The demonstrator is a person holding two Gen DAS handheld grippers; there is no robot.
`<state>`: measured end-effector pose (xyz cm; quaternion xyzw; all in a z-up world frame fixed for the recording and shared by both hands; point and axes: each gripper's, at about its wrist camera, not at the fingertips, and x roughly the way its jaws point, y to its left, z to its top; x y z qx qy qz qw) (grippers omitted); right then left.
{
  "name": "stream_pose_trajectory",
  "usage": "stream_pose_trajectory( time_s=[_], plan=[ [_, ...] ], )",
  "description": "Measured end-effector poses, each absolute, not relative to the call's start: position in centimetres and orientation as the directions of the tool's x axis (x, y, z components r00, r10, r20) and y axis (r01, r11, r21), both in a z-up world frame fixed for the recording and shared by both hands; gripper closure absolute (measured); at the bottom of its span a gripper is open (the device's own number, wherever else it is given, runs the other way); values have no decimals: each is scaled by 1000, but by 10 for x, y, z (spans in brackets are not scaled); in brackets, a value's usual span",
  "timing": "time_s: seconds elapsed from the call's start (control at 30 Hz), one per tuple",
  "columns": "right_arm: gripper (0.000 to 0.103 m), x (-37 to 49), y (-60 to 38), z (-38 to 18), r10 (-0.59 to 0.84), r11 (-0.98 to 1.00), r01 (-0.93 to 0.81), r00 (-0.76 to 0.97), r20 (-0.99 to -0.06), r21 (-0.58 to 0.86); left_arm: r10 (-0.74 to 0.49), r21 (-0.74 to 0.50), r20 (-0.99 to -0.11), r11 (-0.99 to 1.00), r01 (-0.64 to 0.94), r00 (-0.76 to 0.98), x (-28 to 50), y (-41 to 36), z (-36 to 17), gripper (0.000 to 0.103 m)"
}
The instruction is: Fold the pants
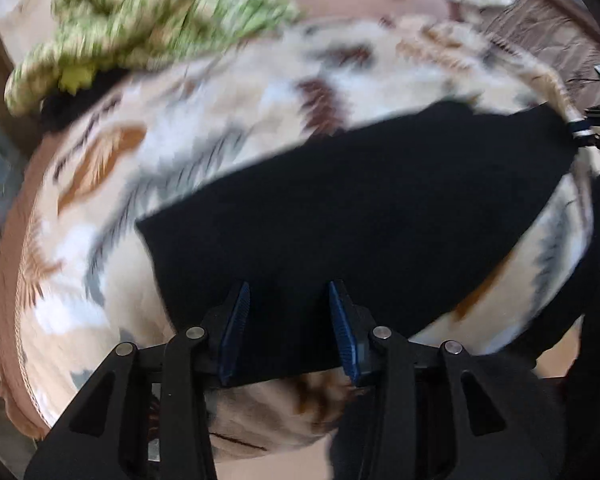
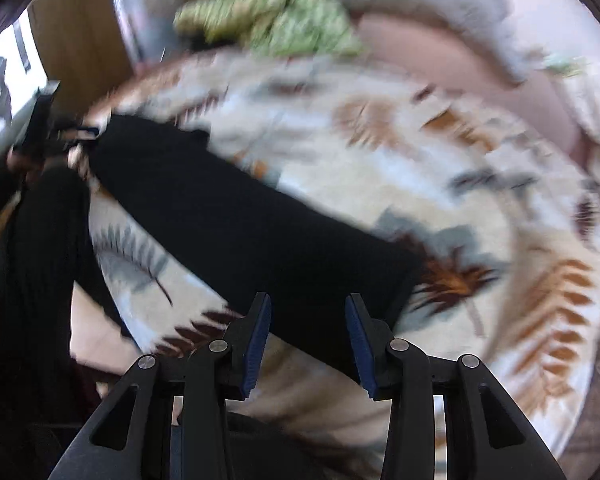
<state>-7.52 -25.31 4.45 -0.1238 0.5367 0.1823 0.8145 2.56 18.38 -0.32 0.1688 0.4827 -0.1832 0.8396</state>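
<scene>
Pants [image 1: 360, 216], black, spread flat as a long band across leaf-print blanket [image 1: 228, 128]; band running from lower left-centre to upper right of left wrist frame, and from upper left to lower centre of right wrist frame [image 2: 240, 224]. Both frames motion-blurred.

Left gripper [image 1: 288, 330]: blue-padded fingers spread apart, over near end of pants; black fabric visible between and behind fingers, nothing pinched. Contact with cloth: cannot tell. Same gripper small at upper left of right wrist frame [image 2: 78, 132], at far end of pants.

Right gripper [image 2: 308, 338]: fingers spread apart, over other end of pants, fabric edge passing between pads. No pinch visible. Seen small at right edge of left wrist frame [image 1: 580, 130], at far corner of pants.

Blanket [image 2: 440, 184] cream with brown, orange and grey leaf shapes, draped over bed, scalloped brown edge at left of left wrist frame. Green-and-white patterned cloth [image 1: 148, 12] bunched in upper left, beyond blanket, well apart from pants; also at top centre of right wrist frame [image 2: 276, 4]. Grey pillow-like shape [image 2: 420, 0] just right of it.
</scene>
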Motion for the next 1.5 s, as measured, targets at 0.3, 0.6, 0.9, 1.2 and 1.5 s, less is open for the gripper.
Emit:
stream_pose_trajectory(
  time_s=[0.3, 0.6, 0.9, 1.2, 1.5],
  plan=[
    [61, -64, -242, 52, 79, 892, -443, 347, -935, -89, -237, 85, -789, 871, 483, 566, 16, 190, 29, 56],
    [49, -8, -228, 18, 95, 929, -369, 336, -937, -38, -180, 73, -834, 901, 429, 521, 48, 185, -5, 53],
    [47, -17, -174, 65, 186, 911, -412, 420, -889, -4, -208, 118, -800, 865, 487, 564, 47, 137, 42, 48],
    [48, 39, -18, 48, 241, 897, -441, 535, -810, -24, -195, 52, -886, 860, 508, 421, 23, 168, 0, 38],
    [30, 54, -4, 15, 31, 920, -342, 547, -836, -190, -252, -43, -850, 908, 417, 462, 16, 188, -2, 33]
  ],
)
